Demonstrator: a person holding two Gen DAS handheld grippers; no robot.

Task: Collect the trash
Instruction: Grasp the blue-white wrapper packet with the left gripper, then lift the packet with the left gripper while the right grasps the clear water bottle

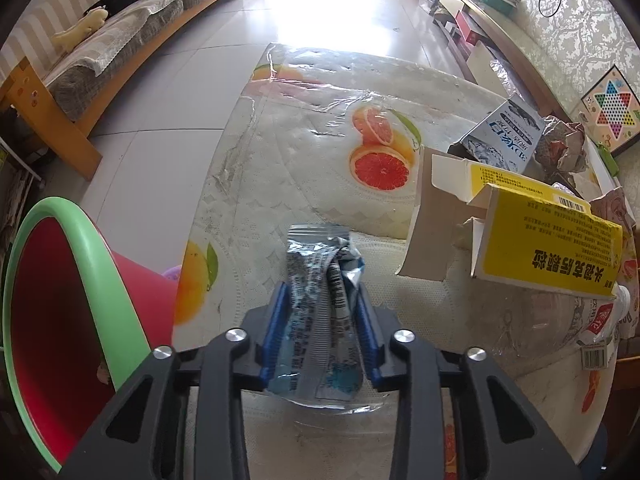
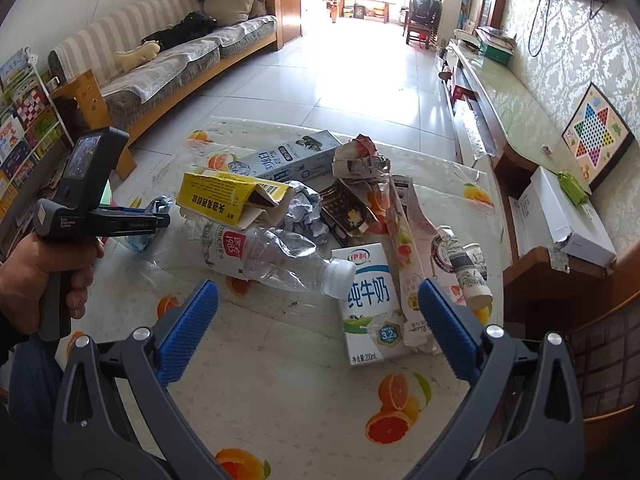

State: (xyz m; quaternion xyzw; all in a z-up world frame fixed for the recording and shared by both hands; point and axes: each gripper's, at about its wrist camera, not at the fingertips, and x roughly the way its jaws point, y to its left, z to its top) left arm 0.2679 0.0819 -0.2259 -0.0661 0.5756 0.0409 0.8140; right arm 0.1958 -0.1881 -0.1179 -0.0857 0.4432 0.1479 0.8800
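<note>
Left claw [image 1: 320,320] clenched on crumpled silver-blue foil wrapper [image 1: 318,280] just above fruit-print table [image 1: 304,152], beside red bin with green rim [image 1: 60,300]. Right claw [image 2: 318,332] released, poised near white milk carton [image 2: 370,304].

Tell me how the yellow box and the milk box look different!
The yellow cardboard box is torn open with its flaps sticking out, while the white milk carton with blue writing looks closed and whole. The yellow box rests partly on the squashed clear plastic bottle; the milk carton lies flat on the fruit-print tablecloth. Both are box-shaped trash on the table, and no tongs hold either.
</note>
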